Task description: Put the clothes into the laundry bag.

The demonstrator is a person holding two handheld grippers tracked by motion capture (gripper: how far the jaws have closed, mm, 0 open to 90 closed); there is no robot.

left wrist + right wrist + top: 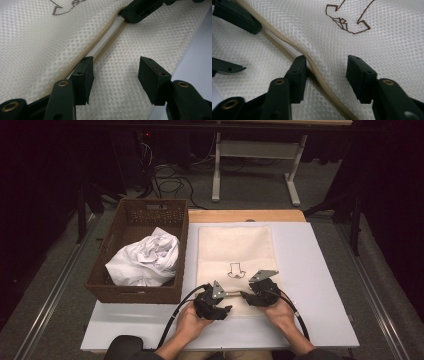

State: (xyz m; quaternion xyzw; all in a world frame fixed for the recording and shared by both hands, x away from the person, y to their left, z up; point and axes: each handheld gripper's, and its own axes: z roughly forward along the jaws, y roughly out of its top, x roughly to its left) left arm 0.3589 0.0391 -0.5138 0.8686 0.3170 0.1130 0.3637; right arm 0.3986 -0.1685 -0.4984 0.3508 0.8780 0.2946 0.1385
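Observation:
A cream mesh bag [235,245] lies flat on the white table [320,285], with a small brown drawing [234,269] on it. A beige zipper [102,42] runs across its near end and stands partly parted. My left gripper [220,303] and right gripper [252,296] rest on that near end, facing each other. In the left gripper view my left gripper [116,68] is open, one jaw at the zipper's slit and mesh between the jaws. In the right gripper view my right gripper [327,67] is open astride the zipper [317,72].
A brown wicker basket [125,292] stands at the table's left with crumpled white cloth [145,260] inside. Bare table surface lies right of the bag. A wooden strip [245,215] edges the far side, with cables and a desk frame [255,150] on the floor beyond.

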